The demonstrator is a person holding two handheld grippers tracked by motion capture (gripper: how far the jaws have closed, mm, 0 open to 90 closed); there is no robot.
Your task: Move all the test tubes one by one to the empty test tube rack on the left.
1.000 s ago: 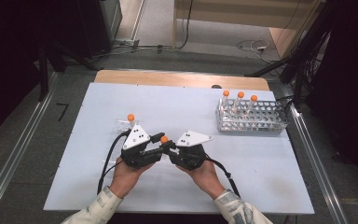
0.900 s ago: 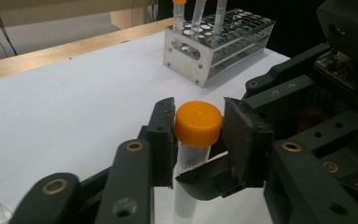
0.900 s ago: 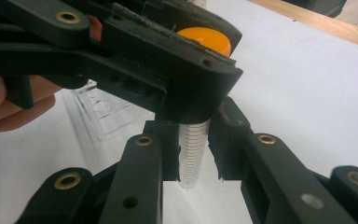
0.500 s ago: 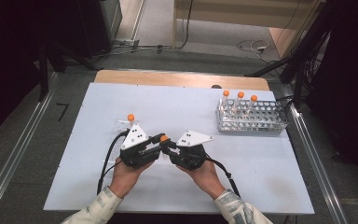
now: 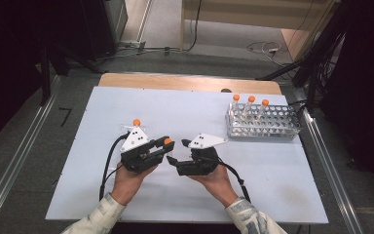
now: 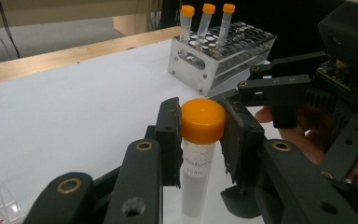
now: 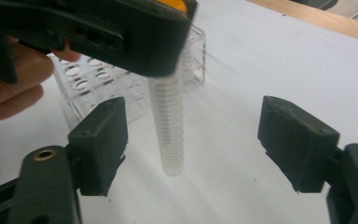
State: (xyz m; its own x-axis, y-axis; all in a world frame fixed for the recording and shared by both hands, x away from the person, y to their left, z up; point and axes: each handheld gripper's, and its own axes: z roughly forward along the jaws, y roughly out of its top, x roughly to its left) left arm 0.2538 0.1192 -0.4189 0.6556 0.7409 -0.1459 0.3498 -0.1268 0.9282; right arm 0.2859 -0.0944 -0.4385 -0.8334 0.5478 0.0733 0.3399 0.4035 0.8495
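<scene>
Even overhead light brightens the white table (image 5: 185,105), surroundings stay dark, and close-up jaws blur softly.

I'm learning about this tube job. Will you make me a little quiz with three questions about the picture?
1. True or false: the left gripper is clamped on the orange cap of the tube.
2. How many capped tubes stand in the metal rack? A two, B three, C five.
3. Fill in: the right gripper has jaws that stand ____, the tube hanging free between them.

Key: 1 true; 2 B; 3 open (they have just been opening).
</scene>
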